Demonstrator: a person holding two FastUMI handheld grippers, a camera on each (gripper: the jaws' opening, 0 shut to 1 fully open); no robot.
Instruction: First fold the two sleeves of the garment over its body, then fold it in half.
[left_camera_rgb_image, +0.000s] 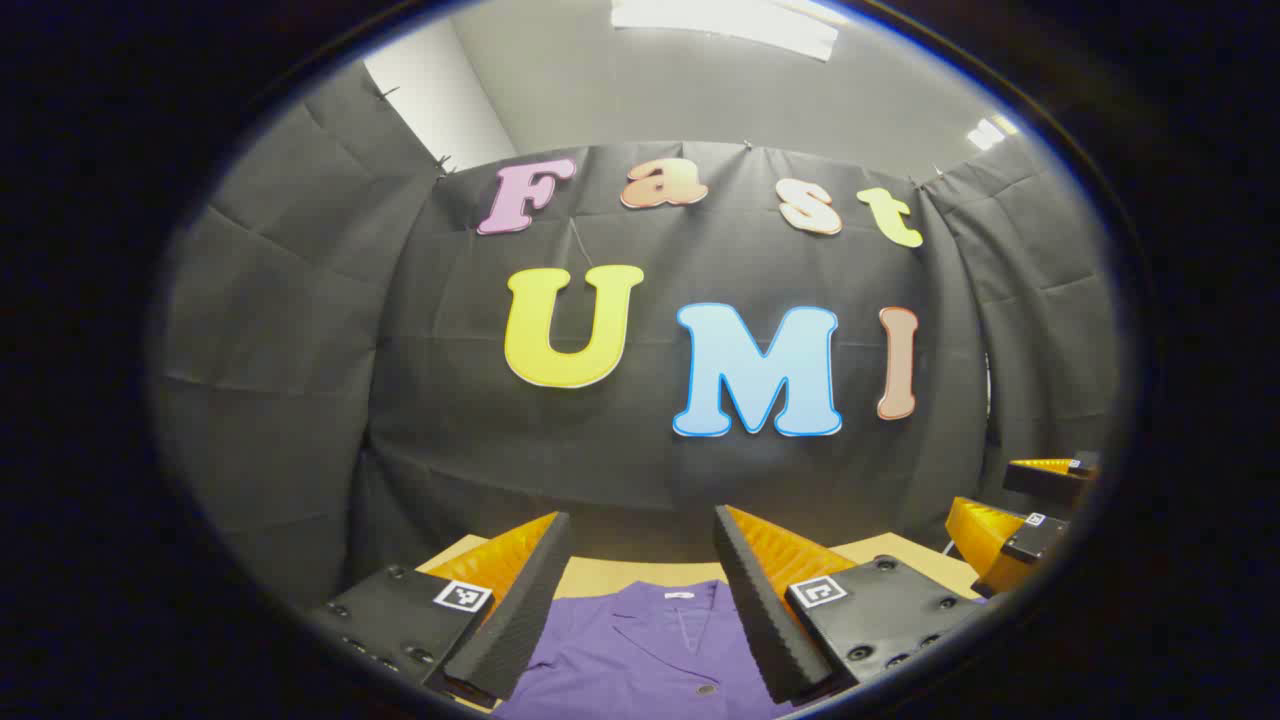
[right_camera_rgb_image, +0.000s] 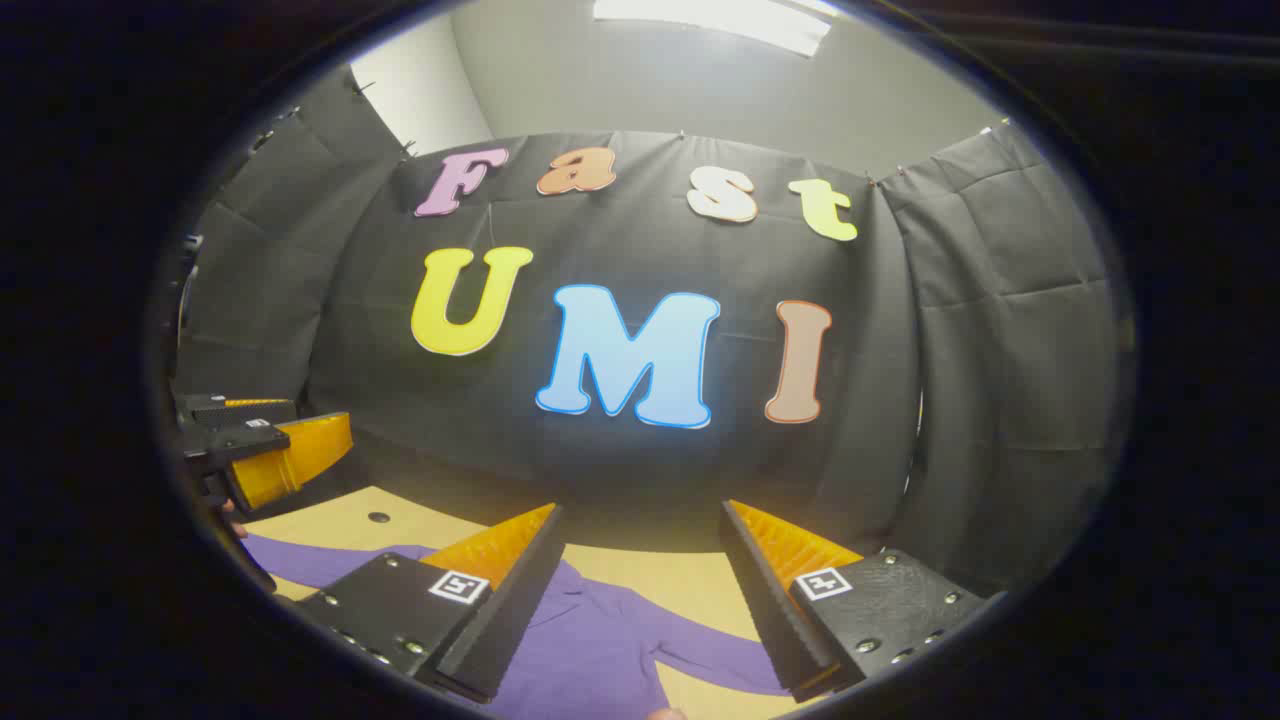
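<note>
Above the purple shirt (left_camera_rgb_image: 640, 650) on the table (right_camera_rgb_image: 690, 580), both tools — left (left_camera_rgb_image: 640, 560), right (right_camera_rgb_image: 640, 550) — hang released, grasping nothing.

Showing a purple garment (left_camera_rgb_image: 650, 650) of soft, matt cloth with a small glossy button (left_camera_rgb_image: 706, 689), lying on a smooth, pale wood-look table (right_camera_rgb_image: 340, 525), backed by creased matt black cloth wall (left_camera_rgb_image: 450, 400), with ridged finger pads (left_camera_rgb_image: 520, 610) looking rubbery and matt.
</note>
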